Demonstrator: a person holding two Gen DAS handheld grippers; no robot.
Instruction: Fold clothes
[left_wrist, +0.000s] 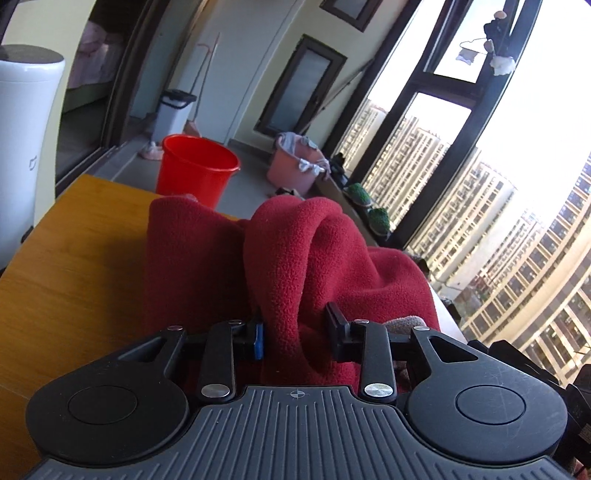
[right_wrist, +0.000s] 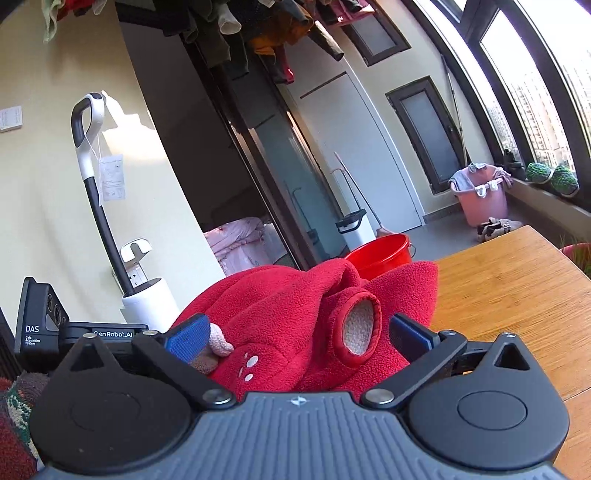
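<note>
A red fleece garment (left_wrist: 288, 258) lies bunched on the wooden table (left_wrist: 74, 258). My left gripper (left_wrist: 295, 332) is shut on a thick fold of it, the cloth pinched between the two pads and rising in front. In the right wrist view the same red fleece garment (right_wrist: 295, 314) fills the space between the fingers, with a cuff opening (right_wrist: 358, 328) and small paw prints showing. My right gripper (right_wrist: 299, 336) is open wide around the cloth, its blue pads (right_wrist: 184, 338) apart on either side. The wooden table (right_wrist: 509, 280) stretches to the right.
A red bucket (left_wrist: 195, 170) and a pink laundry basket (left_wrist: 295, 162) stand on the floor beyond the table. A white cylinder (left_wrist: 26, 147) stands at the left. Windows and potted plants (left_wrist: 369, 206) line the right side. A stick vacuum (right_wrist: 96, 192) leans on the wall.
</note>
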